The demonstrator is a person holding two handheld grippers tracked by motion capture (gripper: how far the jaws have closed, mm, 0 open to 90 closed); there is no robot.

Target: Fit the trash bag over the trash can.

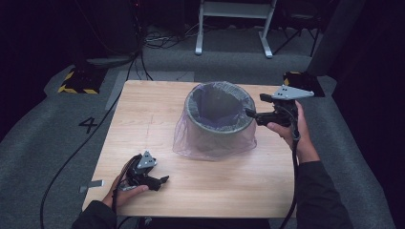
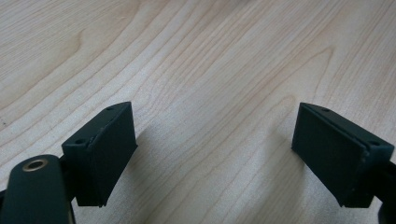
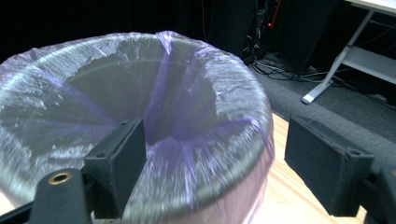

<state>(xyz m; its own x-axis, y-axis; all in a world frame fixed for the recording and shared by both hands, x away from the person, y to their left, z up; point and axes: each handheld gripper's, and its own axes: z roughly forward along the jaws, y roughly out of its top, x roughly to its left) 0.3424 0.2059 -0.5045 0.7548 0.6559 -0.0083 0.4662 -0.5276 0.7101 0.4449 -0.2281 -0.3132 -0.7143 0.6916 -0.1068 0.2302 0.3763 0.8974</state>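
At the near left corner of the wooden table [image 1: 143, 124], the left gripper [image 1: 160, 182] rests low over the boards in the person's left hand [image 1: 125, 194], its jaws spread wide with nothing but bare wood grain between them, as the left gripper view makes plain. Farther in, past the middle of the table, stands the grey bin [image 1: 219, 113], upright, lined with a thin purple bag [image 1: 191, 138] whose top is folded over the rim and whose loose skirt hangs down the outside and spreads on the tabletop. At the bin's right side the right gripper [image 1: 249, 113], carried by the right hand [image 1: 286, 129], points level at the rim with its tips at the edge. In the right gripper view its jaws stand apart, one over the bin's mouth and one outside the wall, so that the bagged rim [image 3: 224, 154] lies between them; the pads seem not to press on it, though the blur there leaves that uncertain. Beyond the table lie grey carpet [image 1: 38, 133], cables and a white table frame [image 1: 234, 24].
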